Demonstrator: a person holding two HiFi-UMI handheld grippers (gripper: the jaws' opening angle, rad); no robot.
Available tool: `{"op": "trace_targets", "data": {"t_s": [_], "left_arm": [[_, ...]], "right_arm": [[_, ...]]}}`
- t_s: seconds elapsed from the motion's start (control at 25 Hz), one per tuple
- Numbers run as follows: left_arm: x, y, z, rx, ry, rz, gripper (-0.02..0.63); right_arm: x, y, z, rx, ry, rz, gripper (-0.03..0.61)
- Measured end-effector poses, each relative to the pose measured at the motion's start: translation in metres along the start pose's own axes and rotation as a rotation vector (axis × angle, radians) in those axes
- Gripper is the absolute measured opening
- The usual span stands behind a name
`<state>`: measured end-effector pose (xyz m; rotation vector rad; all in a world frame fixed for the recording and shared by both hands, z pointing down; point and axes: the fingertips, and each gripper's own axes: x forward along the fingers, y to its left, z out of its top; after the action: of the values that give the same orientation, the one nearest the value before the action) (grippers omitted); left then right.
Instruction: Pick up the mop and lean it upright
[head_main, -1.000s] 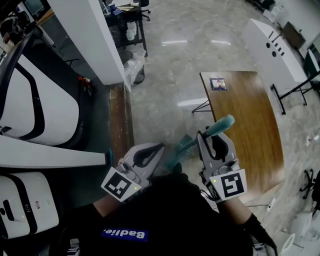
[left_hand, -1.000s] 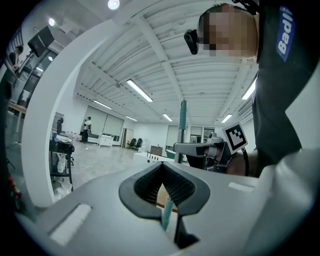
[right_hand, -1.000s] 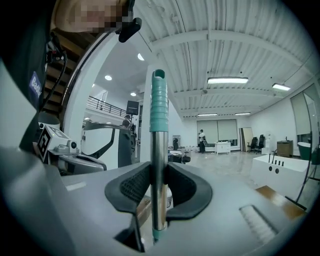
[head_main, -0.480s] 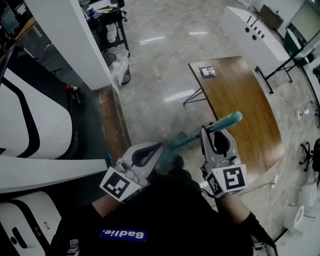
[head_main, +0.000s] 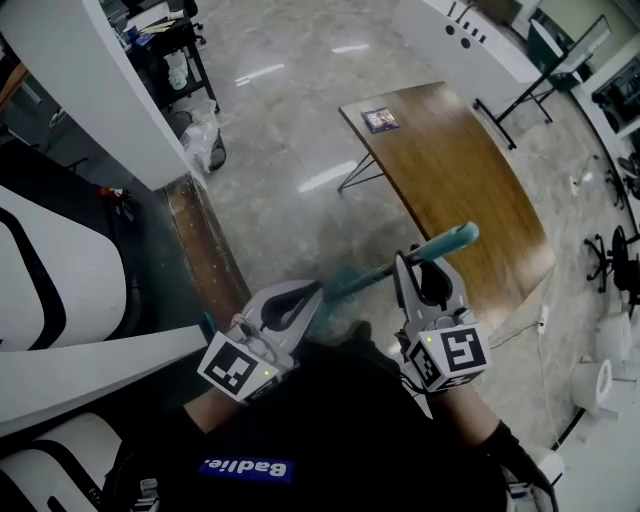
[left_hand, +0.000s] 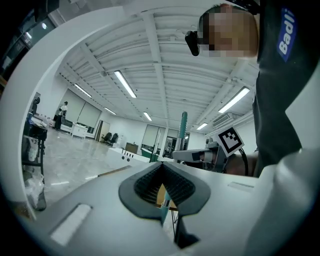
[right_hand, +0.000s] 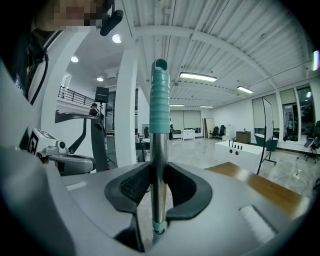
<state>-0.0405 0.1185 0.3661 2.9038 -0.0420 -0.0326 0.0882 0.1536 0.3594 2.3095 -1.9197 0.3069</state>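
The mop's handle (head_main: 450, 243) is a metal pole with a ribbed teal grip at its top end. It runs slantwise between my two grippers, and the mop head is hidden below my body. My right gripper (head_main: 420, 266) is shut on the handle just under the teal grip; in the right gripper view the handle (right_hand: 159, 100) stands upright between the pads of the right gripper (right_hand: 159, 167). My left gripper (head_main: 312, 293) is shut on the pole lower down. In the left gripper view, a teal section shows in the throat of the left gripper (left_hand: 162, 166).
A brown wooden table (head_main: 450, 170) with a small card (head_main: 379, 120) on it stands ahead on the glossy floor. A white pillar (head_main: 90, 90) and a white machine (head_main: 50, 270) are at the left. Office chairs (head_main: 625, 250) stand at the right edge.
The head view has swung, so the table and pillar now sit further up and left. Both grippers have shifted slightly and keep their hold on the handle.
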Motion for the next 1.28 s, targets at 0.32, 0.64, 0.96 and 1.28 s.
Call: {"op": "trace_targets", "data": {"t_s": [0.32,0.64,0.96,1.28], "left_arm": [[0.030,-0.024,-0.009,0.025,0.024,-0.097,0.020],[0.078,-0.071,-0.024,0.013,0.088,-0.195,0.020],[0.126,-0.129,-0.042,0.014,0.136,-0.308,0.020],[0.161,-0.176,-0.060,0.012,0.185,-0.383,0.020]], "right_arm": [[-0.033,-0.035,-0.034,0.062,0.051,-0.104,0.107],[-0.076,-0.085,-0.078,0.156,0.130,-0.208,0.107],[-0.133,-0.133,-0.117,0.248,0.189,-0.316,0.107],[-0.173,-0.169,-0.163,0.319,0.263,-0.399,0.109]]}}
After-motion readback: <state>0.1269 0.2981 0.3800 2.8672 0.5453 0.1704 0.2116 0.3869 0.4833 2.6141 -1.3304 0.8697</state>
